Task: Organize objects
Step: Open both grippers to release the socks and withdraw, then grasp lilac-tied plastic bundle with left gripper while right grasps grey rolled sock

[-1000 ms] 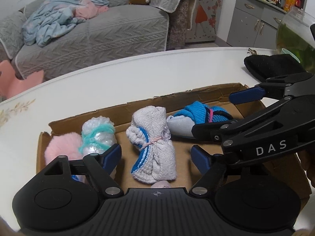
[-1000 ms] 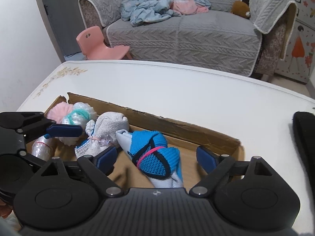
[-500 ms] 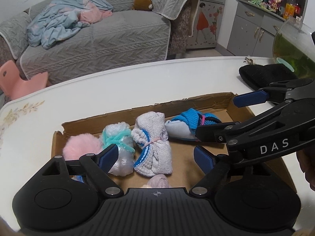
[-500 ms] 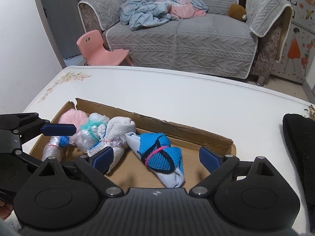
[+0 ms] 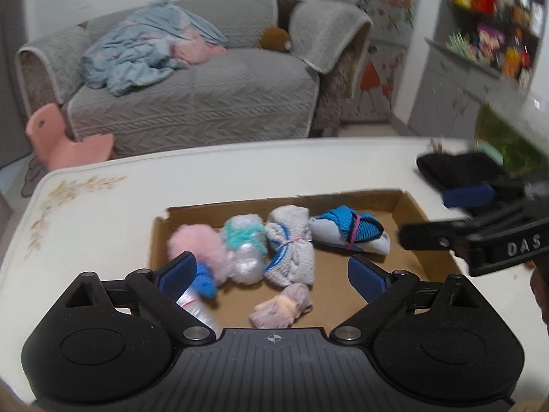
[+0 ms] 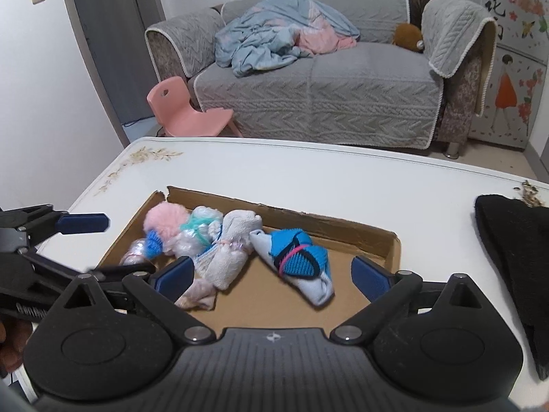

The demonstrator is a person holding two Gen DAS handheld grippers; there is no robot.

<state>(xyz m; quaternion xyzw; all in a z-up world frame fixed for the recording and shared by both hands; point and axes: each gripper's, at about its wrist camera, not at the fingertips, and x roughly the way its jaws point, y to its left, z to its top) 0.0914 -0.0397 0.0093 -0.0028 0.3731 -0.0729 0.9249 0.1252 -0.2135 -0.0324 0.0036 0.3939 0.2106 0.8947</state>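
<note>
A shallow cardboard tray (image 6: pixel 391 240) is seen lying on the white table (image 6: pixel 308 178), and rolled sock bundles are held in it. Along its far wall a row is formed: a pink fluffy bundle (image 6: pixel 166 216) at the 9 o'clock end, a clear-wrapped bundle with teal yarn (image 6: pixel 199 230) touching it, a white bundle with blue stripes (image 6: pixel 230 250) next, and a blue and pale bundle (image 6: pixel 298 261) toward 3 o'clock. A small lilac and cream bundle (image 5: pixel 281 305) is placed nearer, at 6 o'clock of the white one.

The white bundle's long axis is laid from about 12 to 6 o'clock in the left wrist view. The blue bundle's long axis is run from 10 toward 4 o'clock in the right wrist view, its pale toe pointed at 10.

The left tongs (image 5: pixel 271 271) and the right tongs (image 6: pixel 271 274) are held above the tray, both opening, with nothing gripped.

A black cloth (image 6: pixel 511 240) is seen on the table at 3 o'clock.
</note>
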